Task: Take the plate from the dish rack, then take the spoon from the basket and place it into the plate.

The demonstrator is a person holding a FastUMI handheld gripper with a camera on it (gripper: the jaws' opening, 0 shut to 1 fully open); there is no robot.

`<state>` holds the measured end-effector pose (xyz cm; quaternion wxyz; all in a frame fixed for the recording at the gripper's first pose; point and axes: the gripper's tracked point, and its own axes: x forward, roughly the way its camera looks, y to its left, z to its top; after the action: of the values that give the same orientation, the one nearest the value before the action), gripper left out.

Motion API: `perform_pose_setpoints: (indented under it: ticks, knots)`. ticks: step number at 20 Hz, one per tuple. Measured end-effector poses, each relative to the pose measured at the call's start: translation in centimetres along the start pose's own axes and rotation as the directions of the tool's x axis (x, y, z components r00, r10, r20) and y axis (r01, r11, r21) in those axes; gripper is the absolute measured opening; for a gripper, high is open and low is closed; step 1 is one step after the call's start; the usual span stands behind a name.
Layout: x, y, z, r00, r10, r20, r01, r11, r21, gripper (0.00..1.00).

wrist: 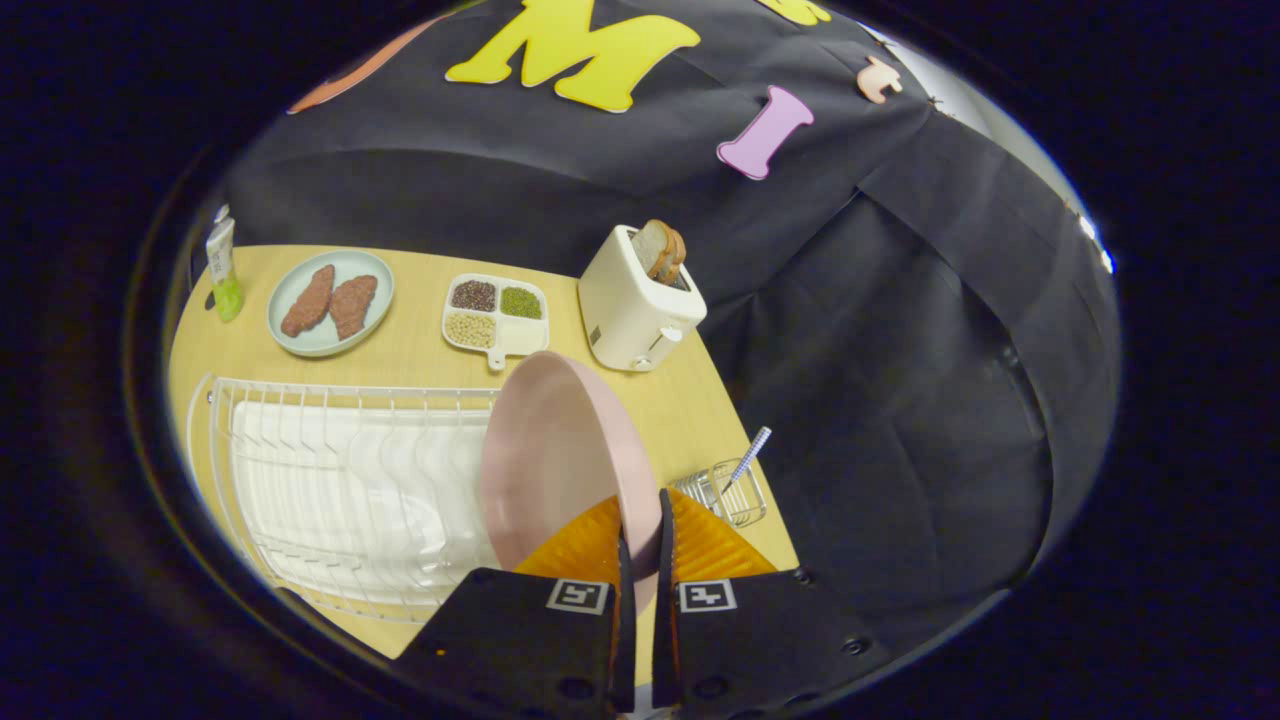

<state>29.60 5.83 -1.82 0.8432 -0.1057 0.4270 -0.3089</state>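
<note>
The wooden table (420, 350) is seen from above, against the booth's dark cloth wall. Most of its near part is taken up by the white wire dish rack (340, 490), which lies to the left of the fingers. The pink plate (550, 460) is held on edge, tilted, at the rack's right end and just ahead of the fingers. Its rim is clamped between the two fingers of the gripper (640, 540), which are closed on it with only the plate's thin edge between them. Beyond the plate, near the table's far right corner, a white toaster (635, 305) is set, with slices of bread (660, 250) standing in its slot. To the left of the toaster a grey-green plate with two pieces of meat (330, 300) is placed, and between them a small divided dish of beans and grains (497, 315). Just right of the fingers, at the table's edge, a small wire basket (725, 492) is found, from which the handle of the spoon (750, 457) is seen sticking up. A small tube (222, 265) stands at the far left corner.
</note>
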Motion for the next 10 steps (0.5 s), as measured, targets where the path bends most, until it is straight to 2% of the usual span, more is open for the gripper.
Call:
perform_pose_setpoints:
  ticks: [4, 7, 10]
  knots:
    - [-2.3, -0.7, -3.1, 0.983, 0.186, 0.002, -0.186, 0.982, 0.026, 0.12]
    - [-3.5, -1.1, -6.8, 0.94, 0.339, -0.032, -0.338, 0.941, 0.018, 0.12]
    - [-3.5, -1.5, -10.4, 0.895, 0.444, -0.045, -0.445, 0.896, -0.001, 0.12]
